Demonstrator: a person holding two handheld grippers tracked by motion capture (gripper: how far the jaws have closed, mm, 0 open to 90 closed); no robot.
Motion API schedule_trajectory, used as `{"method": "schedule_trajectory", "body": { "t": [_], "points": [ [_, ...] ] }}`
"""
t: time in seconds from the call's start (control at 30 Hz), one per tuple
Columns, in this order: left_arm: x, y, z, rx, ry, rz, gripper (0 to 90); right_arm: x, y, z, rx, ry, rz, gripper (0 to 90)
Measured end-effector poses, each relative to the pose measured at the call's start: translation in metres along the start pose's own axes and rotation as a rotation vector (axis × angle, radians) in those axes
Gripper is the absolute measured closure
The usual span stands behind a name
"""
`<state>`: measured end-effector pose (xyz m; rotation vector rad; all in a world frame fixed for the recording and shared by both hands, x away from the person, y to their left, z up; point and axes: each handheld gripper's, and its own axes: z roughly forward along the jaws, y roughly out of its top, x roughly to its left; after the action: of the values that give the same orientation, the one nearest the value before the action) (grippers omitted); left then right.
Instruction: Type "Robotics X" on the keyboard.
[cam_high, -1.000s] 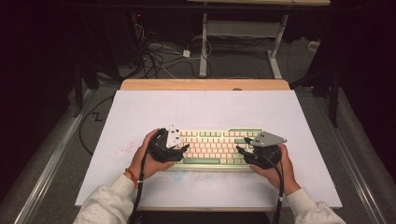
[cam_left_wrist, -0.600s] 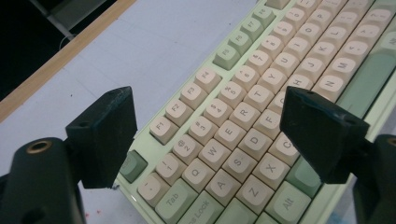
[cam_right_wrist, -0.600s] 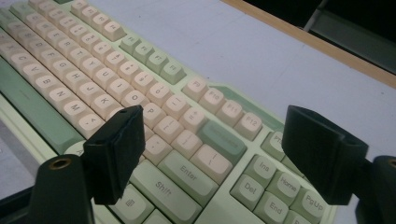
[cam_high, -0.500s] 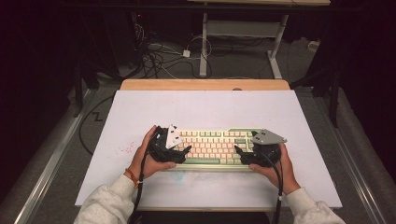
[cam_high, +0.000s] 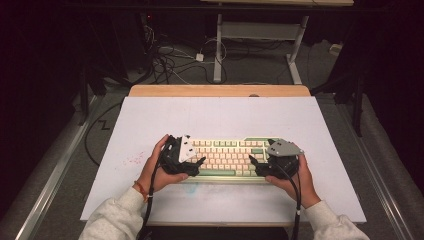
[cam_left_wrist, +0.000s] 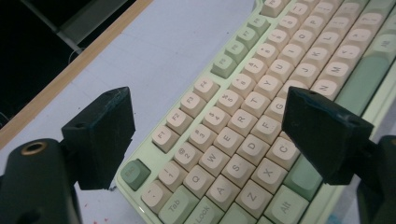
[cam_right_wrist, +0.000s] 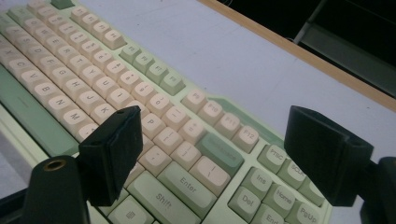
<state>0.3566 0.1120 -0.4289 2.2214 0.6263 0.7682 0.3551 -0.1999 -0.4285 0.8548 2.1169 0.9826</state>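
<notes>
The pale-green keyboard with cream keycaps lies on the white table with its long axis from 9 to 3 o'clock, the left gripper over its 9 o'clock end and the right gripper over its 3 o'clock end (both jaws have just been opening and stand spread, nothing pinched, equally near).

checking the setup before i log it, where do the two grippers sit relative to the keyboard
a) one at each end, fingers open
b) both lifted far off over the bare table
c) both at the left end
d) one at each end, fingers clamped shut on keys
a: the left gripper sits at the left end of the keyboard and the right gripper at its right end, and both gripper views show the fingers spread wide over the keys.
</notes>
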Motion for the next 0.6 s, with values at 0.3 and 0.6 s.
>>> {"method": "schedule_trajectory", "body": {
  "t": [0.3,0.6],
  "points": [
    [-0.005,0.001,-0.005,-0.007,0.003,0.036,16.1,0.003,0.001,-0.008,-0.017,0.001,-0.012,21.0],
    [-0.007,0.001,-0.014,-0.019,0.023,0.045,16.2,0.009,0.003,-0.015,-0.034,0.005,-0.032,21.1]
  ]
}}
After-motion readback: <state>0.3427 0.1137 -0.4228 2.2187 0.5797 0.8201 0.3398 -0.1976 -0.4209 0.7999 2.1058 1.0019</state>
